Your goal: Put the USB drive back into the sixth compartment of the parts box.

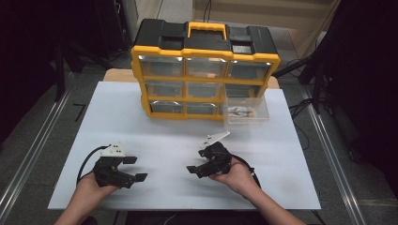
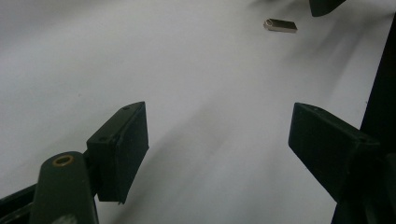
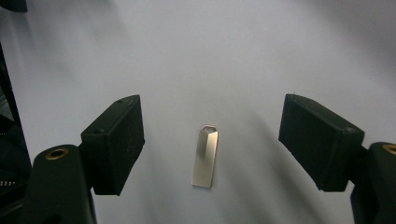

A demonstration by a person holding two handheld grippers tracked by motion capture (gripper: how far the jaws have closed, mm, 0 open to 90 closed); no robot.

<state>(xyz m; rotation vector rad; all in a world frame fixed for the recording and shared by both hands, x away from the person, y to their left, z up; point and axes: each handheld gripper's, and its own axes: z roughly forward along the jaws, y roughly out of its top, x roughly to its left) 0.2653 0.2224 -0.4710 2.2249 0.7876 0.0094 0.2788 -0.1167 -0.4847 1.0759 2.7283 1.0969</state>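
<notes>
Grippers both wide open and empty: right gripper (image 3: 210,140) straddles a small metal USB stick (image 3: 205,156) flat on the table (image 1: 141,117), left gripper (image 2: 217,144) over bare table.

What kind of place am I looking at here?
Probably a lab or workshop bench for recording handling work: a white table, a yellow and black drawer organizer, cables on the floor, and a hand-held right gripper over a small metal USB stick.

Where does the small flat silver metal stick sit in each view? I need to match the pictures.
High view: too small to make out; look on the white board by the right gripper.
Left gripper view: silver stick lies near the top, right of centre.
Right gripper view: low centre, between the open jaws, untouched.
Shared landmark: the white board.
</notes>
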